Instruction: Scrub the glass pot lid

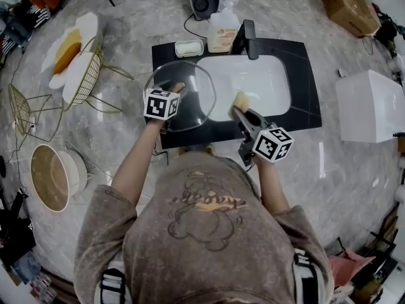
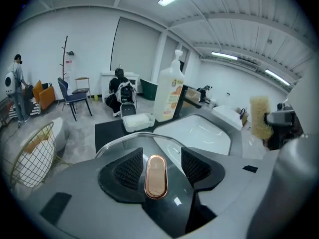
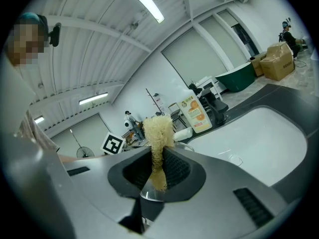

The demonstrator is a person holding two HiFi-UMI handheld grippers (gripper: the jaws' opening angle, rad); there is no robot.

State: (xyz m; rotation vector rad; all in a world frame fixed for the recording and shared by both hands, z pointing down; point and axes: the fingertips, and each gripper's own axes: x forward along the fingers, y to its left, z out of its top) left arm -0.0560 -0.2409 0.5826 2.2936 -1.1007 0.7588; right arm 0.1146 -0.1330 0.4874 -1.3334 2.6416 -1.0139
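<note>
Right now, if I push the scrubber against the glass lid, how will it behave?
The lid looks like smooth, rigid glass, so it will probably slide rather than flex, and might chip against the hard counter. The left jaws stand apart either side of its handle, not pinching it, so a scrubber push could shift it.

The white sink basin (image 1: pixel 259 84) lies open from above, its middle and right side free. Along the back rim the faucet (image 1: pixel 249 38), soap bottle (image 1: pixel 223 30) and soap dish (image 1: pixel 189 48) stand close together and bar that side. The glass lid (image 1: pixel 193 103) covers the counter's (image 1: pixel 304 109) left front under the left gripper (image 1: pixel 178 91); the right gripper (image 1: pixel 238 108) and its scrubber (image 1: pixel 241 98) crowd the basin's front-left corner
</note>
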